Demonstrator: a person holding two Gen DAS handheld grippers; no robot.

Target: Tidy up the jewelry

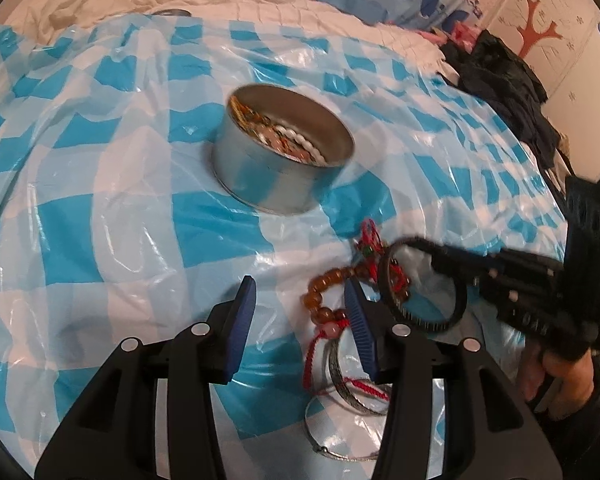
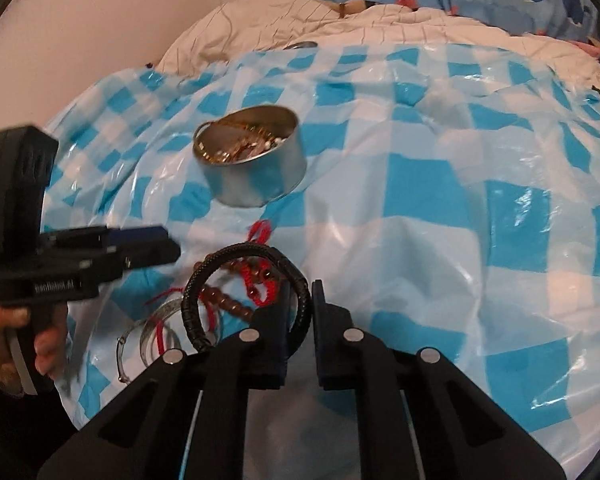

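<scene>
Jewelry lot, laid out on a bed under one blue-and-white checked plastic sheet (image 1: pixel 100 208).

Tin (image 1: pixel 282 152): one, round, silver metal, lidless, well ahead of both hand-held grippers; beads and chains heaped inside, not countable.

Black braided bracelet (image 2: pixel 236 292): one, raised off the sheet, its band pinched between the nearly closed fingers of the right hand-held gripper (image 2: pixel 300 300).

Brown bead bracelet (image 1: pixel 328 292): one, on the sheet just ahead of the left hand-held gripper (image 1: pixel 300 300), partly behind its right finger.

Red cord pieces (image 1: pixel 370 240): tangled among the beads and through the black ring; number unclear.

Silver bangles (image 1: pixel 348 384): two visible, one wide and one thin, beneath the left hand-held gripper's right finger, a red cord across the wide one.

Left hand-held gripper: fingers spread, nothing between the blue pads (image 1: pixel 242 320).

Hands: one on each handle.
</scene>
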